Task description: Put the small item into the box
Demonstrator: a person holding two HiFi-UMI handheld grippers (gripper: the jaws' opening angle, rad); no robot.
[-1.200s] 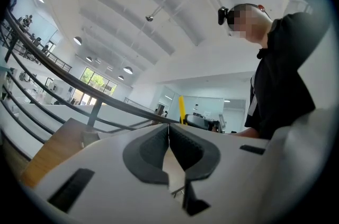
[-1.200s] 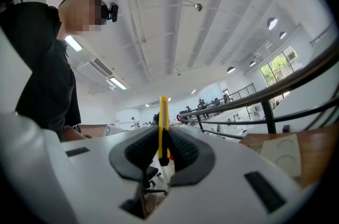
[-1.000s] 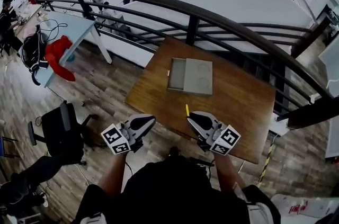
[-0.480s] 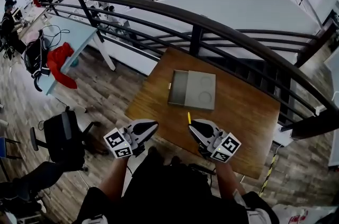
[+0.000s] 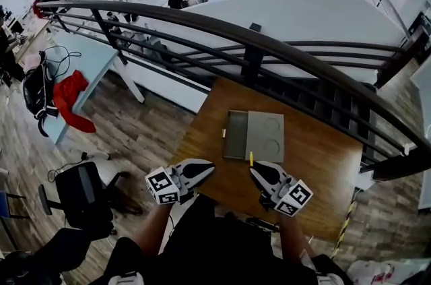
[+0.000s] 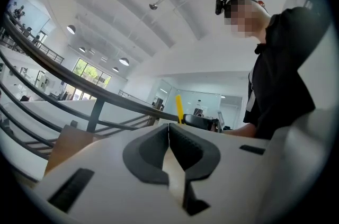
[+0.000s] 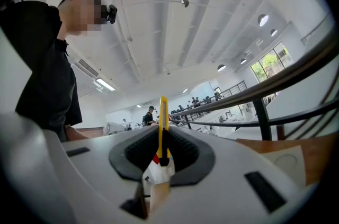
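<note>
A flat grey box (image 5: 255, 136) lies on the wooden table (image 5: 323, 162), its lid slid partly aside so a strip of the tray shows at the left. My right gripper (image 5: 254, 168) hovers just in front of the box, shut on a thin yellow stick (image 5: 251, 158) that stands up from its tip. In the right gripper view the yellow stick (image 7: 162, 125) is pinched between the dark pads, and the box (image 7: 288, 161) shows at the lower right. My left gripper (image 5: 210, 166) is at the table's near left edge, shut and holding nothing; its pads (image 6: 183, 146) meet.
A dark metal railing (image 5: 249, 41) curves across just behind the table. Beyond and below it lies an office floor. A black chair (image 5: 84, 193) stands left of me, and a light desk with red cloth (image 5: 71, 98) farther left.
The view has shifted forward, bringing the table closer. Both grippers have advanced toward the box, and the yellow stick now reaches the box's near edge.
</note>
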